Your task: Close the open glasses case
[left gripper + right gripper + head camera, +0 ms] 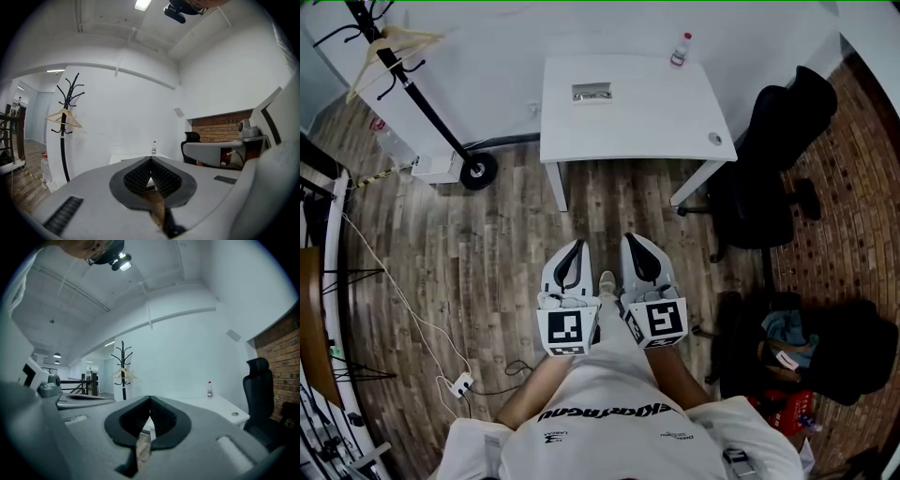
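Observation:
The glasses case (592,92) is a small grey box lying near the back of the white table (656,127), too far off to show how its lid stands. Both grippers are held side by side close to my body, over the wooden floor and well short of the table. The left gripper (576,247) has its jaw tips together with nothing between them, as the left gripper view (151,160) also shows. The right gripper (635,242) is likewise shut and empty, its tips meeting in the right gripper view (150,400). The jaws hide the case in both gripper views.
A small bottle (680,49) stands at the table's back right corner. A black coat stand (412,84) with a wooden hanger is at the left, and a black office chair (773,159) is at the right. Cables (441,347) trail over the floor at the left; bags (825,352) lie at the right.

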A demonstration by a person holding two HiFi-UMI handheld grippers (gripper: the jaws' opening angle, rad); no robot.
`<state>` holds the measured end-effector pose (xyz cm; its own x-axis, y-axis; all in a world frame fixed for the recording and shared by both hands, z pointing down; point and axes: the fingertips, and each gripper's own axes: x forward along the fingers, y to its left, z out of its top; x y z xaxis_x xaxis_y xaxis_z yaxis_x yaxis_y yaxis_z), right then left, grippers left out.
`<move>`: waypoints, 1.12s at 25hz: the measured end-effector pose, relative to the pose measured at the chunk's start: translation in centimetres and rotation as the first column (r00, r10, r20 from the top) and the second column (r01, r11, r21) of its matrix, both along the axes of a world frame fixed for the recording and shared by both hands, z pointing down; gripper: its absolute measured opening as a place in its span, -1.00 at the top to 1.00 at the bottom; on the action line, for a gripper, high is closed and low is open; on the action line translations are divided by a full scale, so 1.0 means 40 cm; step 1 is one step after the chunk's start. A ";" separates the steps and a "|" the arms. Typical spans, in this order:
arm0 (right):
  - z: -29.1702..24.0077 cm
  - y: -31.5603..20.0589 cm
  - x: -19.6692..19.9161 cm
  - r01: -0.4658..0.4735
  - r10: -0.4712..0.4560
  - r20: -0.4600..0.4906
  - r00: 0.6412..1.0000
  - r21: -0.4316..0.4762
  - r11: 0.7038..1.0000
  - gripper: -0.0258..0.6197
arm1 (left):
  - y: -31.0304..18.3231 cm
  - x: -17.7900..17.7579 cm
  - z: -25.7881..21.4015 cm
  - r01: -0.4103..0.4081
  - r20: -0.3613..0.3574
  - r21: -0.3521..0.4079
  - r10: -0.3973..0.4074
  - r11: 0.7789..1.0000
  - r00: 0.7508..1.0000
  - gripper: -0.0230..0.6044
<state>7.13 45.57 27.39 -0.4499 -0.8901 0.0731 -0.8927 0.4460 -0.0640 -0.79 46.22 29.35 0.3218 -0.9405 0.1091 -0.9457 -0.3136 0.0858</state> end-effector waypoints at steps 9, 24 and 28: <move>-0.044 -0.383 0.033 0.060 -0.060 0.013 0.998 0.027 0.998 0.92 | -0.387 0.037 -0.031 0.060 -0.006 0.003 -0.060 0.998 0.998 0.93; -0.001 -0.722 0.029 0.094 -0.094 -0.018 0.995 -0.007 0.996 0.92 | -0.735 0.032 -0.003 0.110 -0.051 -0.067 -0.113 0.992 0.992 0.93; 0.002 -0.800 -0.005 0.080 -0.079 -0.062 0.995 0.010 0.997 0.92 | -0.823 0.003 0.021 0.091 -0.069 -0.077 -0.097 0.993 0.993 0.94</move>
<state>6.94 13.57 27.47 -0.5141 -0.8528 0.0916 -0.8566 0.5159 -0.0040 -0.68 13.31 30.18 0.2417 -0.9572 0.1590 -0.9612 -0.2138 0.1744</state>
